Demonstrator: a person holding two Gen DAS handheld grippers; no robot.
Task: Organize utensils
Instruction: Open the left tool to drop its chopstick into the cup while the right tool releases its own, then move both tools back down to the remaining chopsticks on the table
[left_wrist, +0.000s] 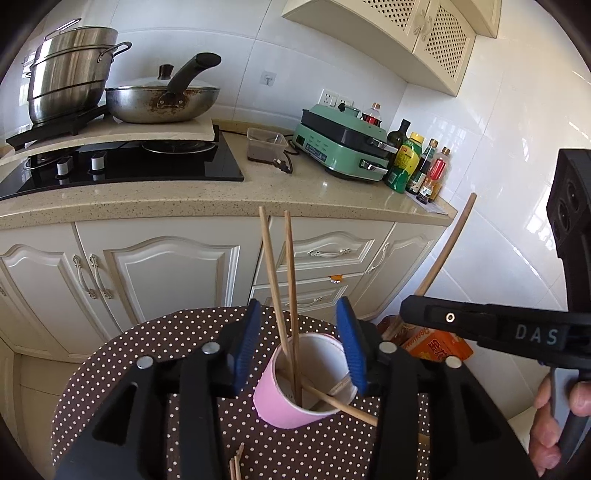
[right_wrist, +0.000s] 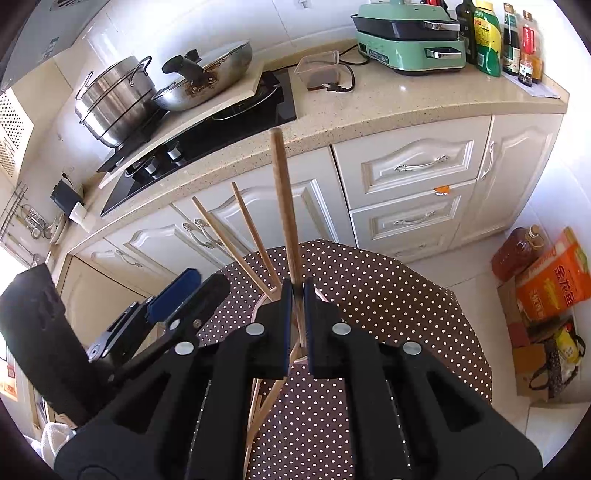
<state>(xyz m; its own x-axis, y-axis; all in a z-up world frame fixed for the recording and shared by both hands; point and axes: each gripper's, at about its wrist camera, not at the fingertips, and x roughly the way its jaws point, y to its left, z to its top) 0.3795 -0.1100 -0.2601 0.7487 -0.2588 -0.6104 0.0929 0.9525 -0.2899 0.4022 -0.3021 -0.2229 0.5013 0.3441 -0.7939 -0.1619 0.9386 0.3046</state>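
Gripping one wooden chopstick (right_wrist: 284, 206) between closed jaws, the right gripper (right_wrist: 297, 321) holds it nearly upright just above the pink cup (left_wrist: 280, 402), so this stick is judged to be mid-delivery and not yet dropped in. Its lower tip disappears behind the fingers, so whether it already reaches the cup's mouth cannot be told.

Beside it, the left gripper (left_wrist: 299, 343) stands with its blue pads (left_wrist: 245, 339) apart on either side of the cup, not pressing on the wall; nothing is clamped between them. No earlier picture is given, so only that spread stance can be stated.

Inside the cup two chopsticks (left_wrist: 290, 291) already stand leaning against the far rim, and one more stick (left_wrist: 340, 404) lies tilted across the near rim, half in. That part of the sorting looks done.

Nearer the camera, on the dotted tablecloth (left_wrist: 122, 354), the ends of a few loose sticks (left_wrist: 236, 463) show at the bottom edge; these appear to be what is left, though their count is unclear.

Beyond the table are the cream cabinets (left_wrist: 166, 269), the countertop (left_wrist: 258, 184) with a green appliance (left_wrist: 340, 147), and the wok (left_wrist: 162, 99) on the stove.
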